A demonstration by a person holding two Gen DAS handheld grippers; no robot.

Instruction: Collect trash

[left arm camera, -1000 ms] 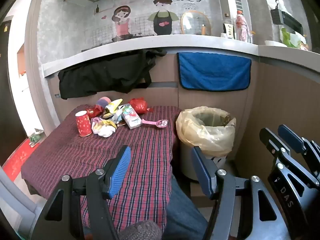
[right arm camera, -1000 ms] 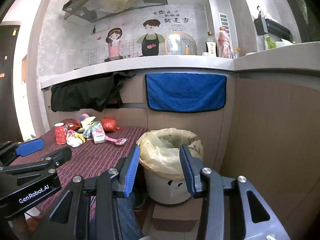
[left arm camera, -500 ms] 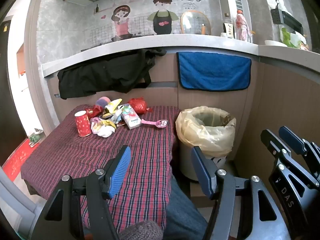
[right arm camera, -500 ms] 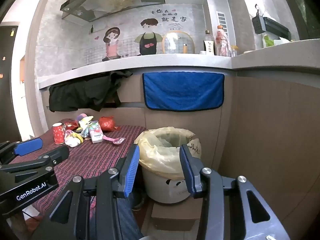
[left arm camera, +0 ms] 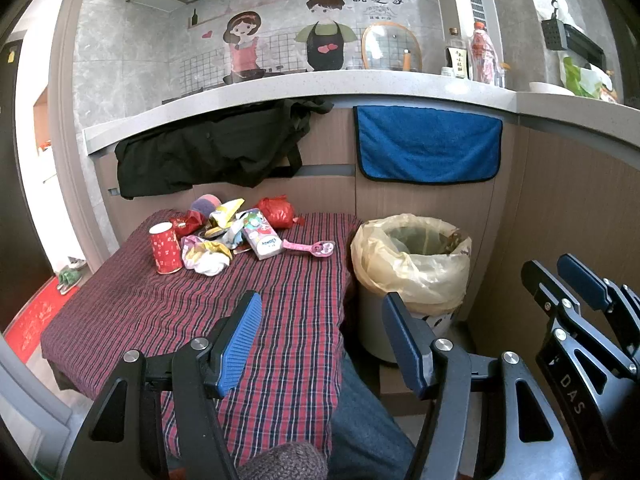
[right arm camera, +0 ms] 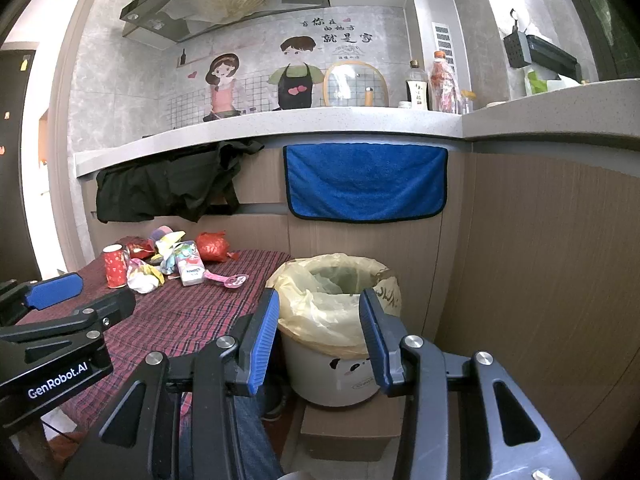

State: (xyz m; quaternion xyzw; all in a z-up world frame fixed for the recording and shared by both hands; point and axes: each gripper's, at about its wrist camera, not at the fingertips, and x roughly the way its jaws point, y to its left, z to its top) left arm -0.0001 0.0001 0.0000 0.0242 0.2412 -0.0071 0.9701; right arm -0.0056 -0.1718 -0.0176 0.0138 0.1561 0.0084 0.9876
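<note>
Nearest us, our left hand-held gripper [left arm camera: 320, 332] hangs over the plaid-covered counter [left arm camera: 240, 320] with its blue pads spread wide and nothing between them. Our right hand-held gripper [right arm camera: 318, 330] is likewise parted and empty, framing the trash bin [right arm camera: 340, 320], which stands just beside the counter's right edge on a cardboard box [right arm camera: 352, 436] that our fingers partly hide. We cannot make out what lies inside the bin's yellow liner. Farther off, at the counter's far end, the trash sits in a heap [left arm camera: 236, 232]: a red paper cup [left arm camera: 165, 247], a tissue pack [left arm camera: 262, 238], a pink spoon [left arm camera: 310, 247], a red crumpled bag [left arm camera: 276, 211], and overlapping wrappers we cannot tell apart. Behind hang a black garment [left arm camera: 216, 148] and a blue towel [left arm camera: 428, 148].
</note>
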